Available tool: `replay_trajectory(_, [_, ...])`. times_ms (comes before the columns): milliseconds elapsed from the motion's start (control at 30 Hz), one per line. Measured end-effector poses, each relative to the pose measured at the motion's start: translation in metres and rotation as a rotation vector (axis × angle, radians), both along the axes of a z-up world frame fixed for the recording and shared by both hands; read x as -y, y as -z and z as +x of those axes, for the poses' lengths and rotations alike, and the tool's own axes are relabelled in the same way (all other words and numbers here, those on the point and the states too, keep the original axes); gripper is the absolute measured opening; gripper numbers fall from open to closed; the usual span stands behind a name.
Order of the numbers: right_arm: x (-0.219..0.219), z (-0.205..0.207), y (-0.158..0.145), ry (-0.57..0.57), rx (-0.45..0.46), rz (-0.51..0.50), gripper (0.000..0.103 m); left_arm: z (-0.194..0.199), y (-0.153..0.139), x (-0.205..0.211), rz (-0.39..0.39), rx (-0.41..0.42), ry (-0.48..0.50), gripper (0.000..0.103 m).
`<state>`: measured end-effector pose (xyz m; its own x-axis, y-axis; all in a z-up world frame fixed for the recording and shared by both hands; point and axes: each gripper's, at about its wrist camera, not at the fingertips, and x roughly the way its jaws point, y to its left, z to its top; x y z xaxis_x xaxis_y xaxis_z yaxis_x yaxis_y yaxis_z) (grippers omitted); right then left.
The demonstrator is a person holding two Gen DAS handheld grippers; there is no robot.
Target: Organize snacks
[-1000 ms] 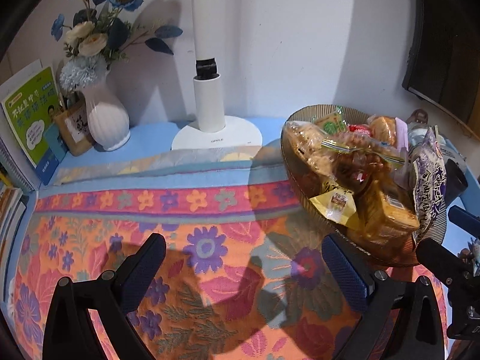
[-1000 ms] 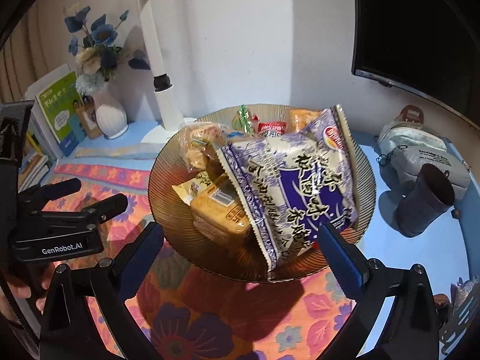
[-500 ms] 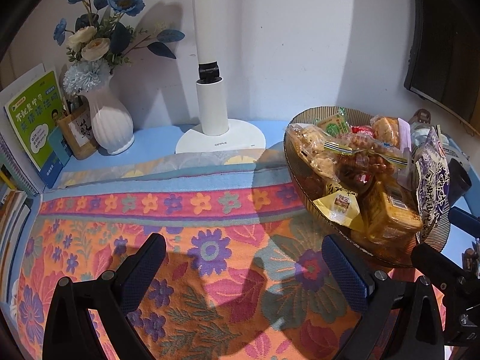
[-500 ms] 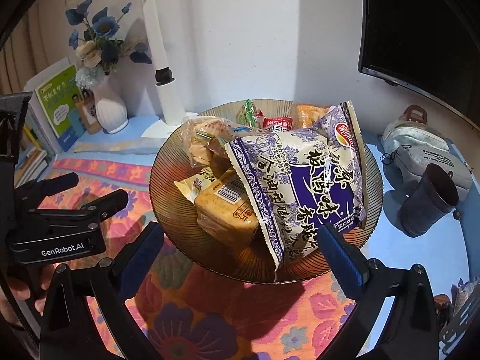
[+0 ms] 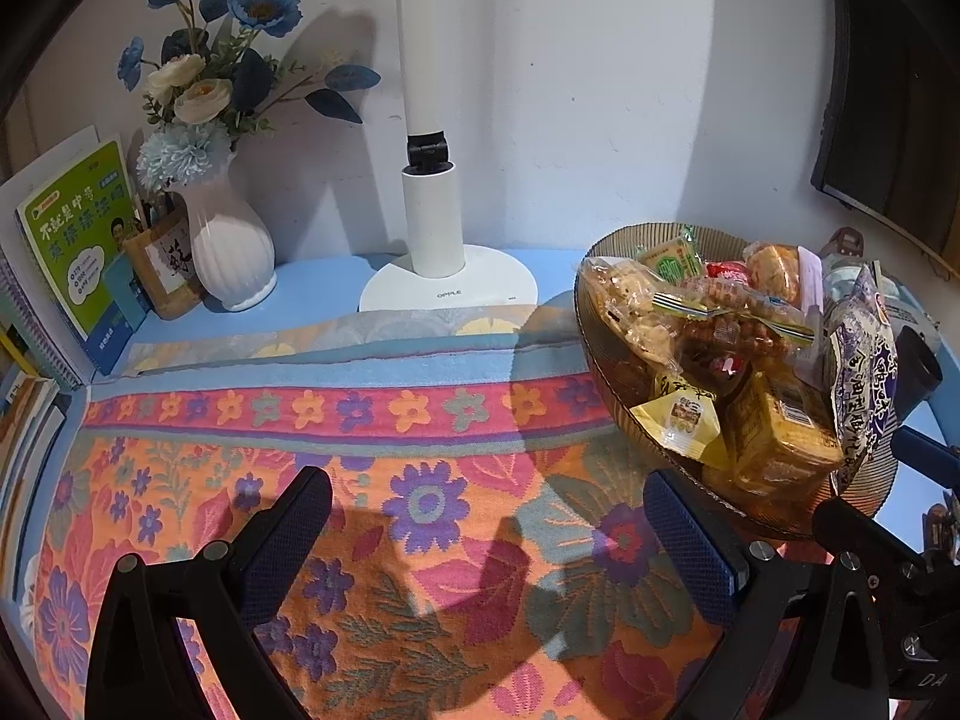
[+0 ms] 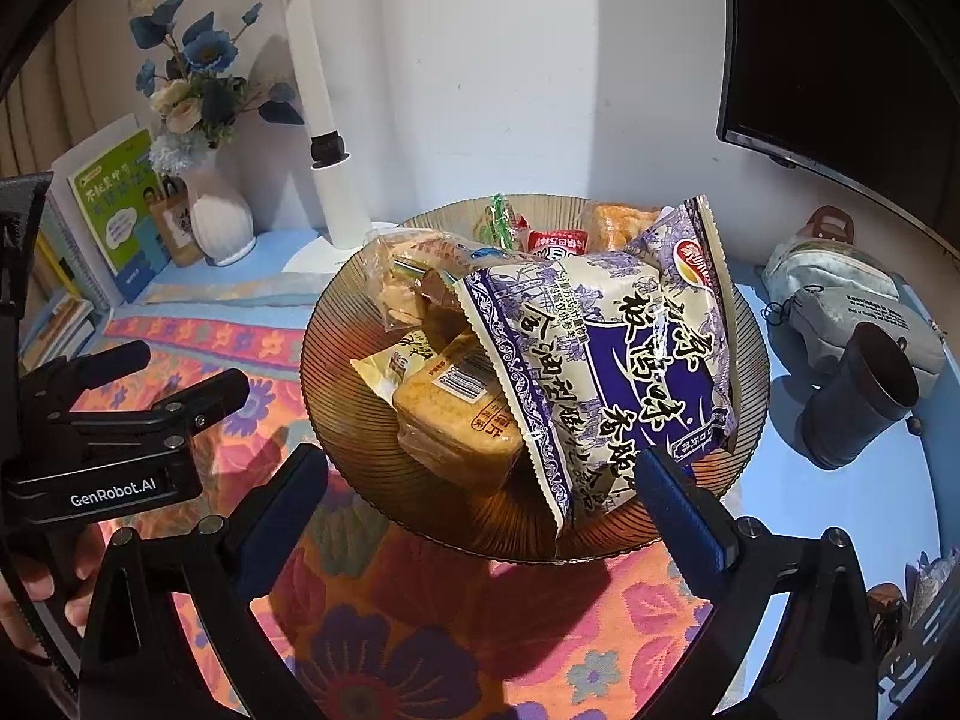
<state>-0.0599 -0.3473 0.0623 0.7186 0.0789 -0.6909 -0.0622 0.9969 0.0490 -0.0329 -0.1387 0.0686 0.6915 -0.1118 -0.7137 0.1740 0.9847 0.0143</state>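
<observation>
Right gripper (image 6: pixel 480 498): fingers spread wide, nothing between them; hovers at the near rim of the bowl, the blue-and-white bag just ahead.
Left gripper (image 5: pixel 486 531): fingers likewise apart and empty, above the floral cloth (image 5: pixel 372 480), left of the bowl.
Snacks: all packets in view lie heaped in the amber ribbed bowl (image 6: pixel 336 372); blue-and-white bag (image 6: pixel 606 348) on top, leaning right; wrapped cake (image 6: pixel 456 420) and yellow triangular packet (image 5: pixel 681 420) below it.
Stage: a full bowl fits either packets gathered in or packets about to be sorted out; cannot tell which.
Handling (judgement): the bag is puffy and slick; pinch its crimped seam, not its belly, and avoid nudging the bowl.
Behind: dark cup (image 6: pixel 864 396), pouch (image 6: pixel 852 306), lamp base (image 5: pixel 447 285), vase (image 5: pixel 228 252).
Change since 1.0 s: both views sit slightly closer to the bowl; packets unmoved, fingers as wide as before.
</observation>
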Motion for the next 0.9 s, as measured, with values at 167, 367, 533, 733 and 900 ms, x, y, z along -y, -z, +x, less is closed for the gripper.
replay_trajectory(167, [-0.0017, 0.0007, -0.0002, 0.001, 0.001, 0.006, 0.103, 0.0005, -0.0006, -0.0032, -0.004, 0.005, -0.008, 0.103])
replay_trajectory(367, [-0.004, 0.0007, -0.0011, 0.007, 0.009, 0.016, 0.103, -0.0018, -0.0021, -0.0045, -0.01, 0.014, -0.02, 0.103])
replay_trajectory(533, [-0.0041, 0.0006, -0.0012, 0.013, 0.007, 0.039, 0.103, -0.0025, -0.0025, -0.006, -0.006, 0.022, -0.027, 0.103])
replay_trajectory(733, [-0.0058, -0.0012, -0.0032, 0.019, 0.02, 0.04, 0.103, -0.0028, -0.0013, -0.005, 0.002, 0.02, -0.027, 0.103])
replay_trajectory(900, [-0.0053, -0.0021, -0.0049, 0.025, 0.034, 0.05, 0.103, -0.0018, 0.0005, -0.0039, 0.007, 0.014, -0.028, 0.103])
